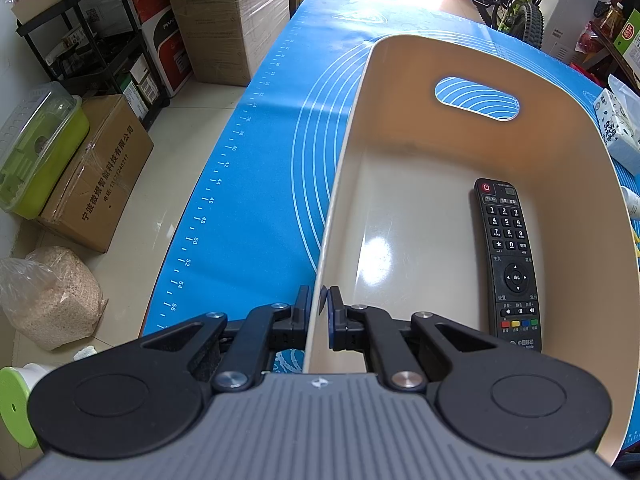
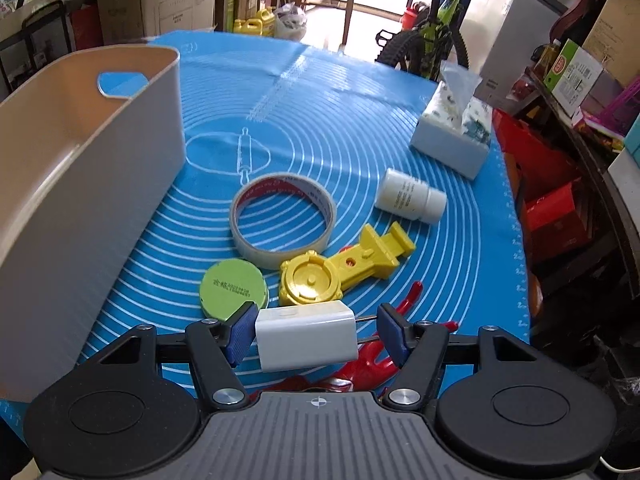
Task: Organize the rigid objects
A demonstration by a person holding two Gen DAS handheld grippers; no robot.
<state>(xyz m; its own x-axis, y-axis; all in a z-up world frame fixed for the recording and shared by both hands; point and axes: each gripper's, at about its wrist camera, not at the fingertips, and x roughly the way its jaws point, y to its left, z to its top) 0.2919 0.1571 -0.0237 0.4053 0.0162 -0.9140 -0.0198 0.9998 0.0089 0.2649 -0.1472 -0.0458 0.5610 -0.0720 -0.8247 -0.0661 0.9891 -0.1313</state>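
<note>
My left gripper [image 1: 319,312] is shut on the near left wall of the beige bin [image 1: 400,208], one finger outside and one inside. A black remote [image 1: 508,264] lies in the bin. The bin also shows at the left of the right wrist view [image 2: 80,160]. My right gripper [image 2: 312,332] stands open around a white charger block [image 2: 306,336]: the left pad touches it, and a gap remains at the right pad. Ahead lie a green round tin [image 2: 234,286], a yellow plastic toy [image 2: 340,268], a tape roll [image 2: 282,216], a white bottle [image 2: 408,196] and a red toy [image 2: 376,364] under the gripper.
A blue baking mat [image 2: 360,120] covers the table. A tissue pack [image 2: 452,128] stands at the far right. Boxes [image 1: 228,20], a black shelf and a bag of grain [image 1: 56,296] sit on the floor left of the table. A bicycle [image 2: 432,40] stands behind.
</note>
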